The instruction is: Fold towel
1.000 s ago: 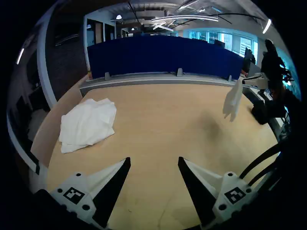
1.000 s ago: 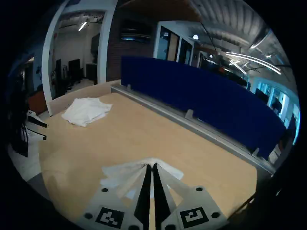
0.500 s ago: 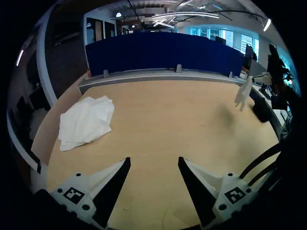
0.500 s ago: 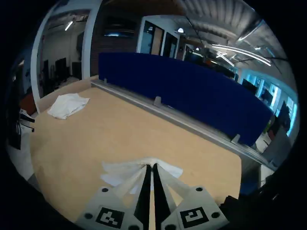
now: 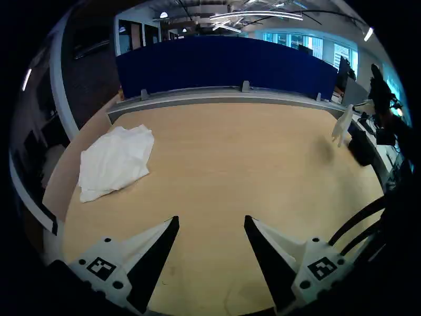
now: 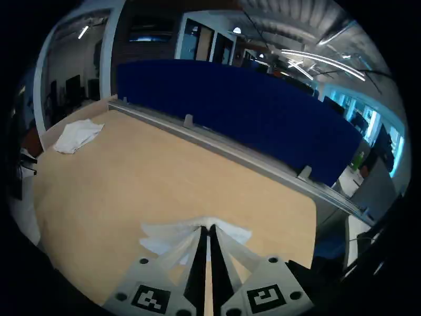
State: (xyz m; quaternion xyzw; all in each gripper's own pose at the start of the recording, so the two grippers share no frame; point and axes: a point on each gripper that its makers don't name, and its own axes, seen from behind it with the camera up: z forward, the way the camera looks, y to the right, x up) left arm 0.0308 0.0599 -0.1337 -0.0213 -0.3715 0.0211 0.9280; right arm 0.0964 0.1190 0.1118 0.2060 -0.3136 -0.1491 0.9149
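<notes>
1. Since its two fingers press tight together on a bunch of white cloth, the right gripper [image 6: 209,234] carries the towel [image 6: 166,237] by one pinched edge, clear of the table [image 6: 131,174].
2. From the left gripper view the towel hangs limp near the right end of the blue partition [image 5: 226,63]. Held high like this, it probably drops straight, so a free corner is easy to find.
3. With its fingers spread wide and nothing between them, the left gripper [image 5: 210,224] hovers low over bare wood, well back from the partition. It seems kept free to take that second corner.
4. Toward the partition's left end, a little way in front of it, lies a rumpled heap of white cloth [image 5: 116,160]. It looks set aside, which leaves the middle open for laying the towel flat.
5. No fold looks made yet; bringing the two grippers together appears to be the step in hand.
</notes>
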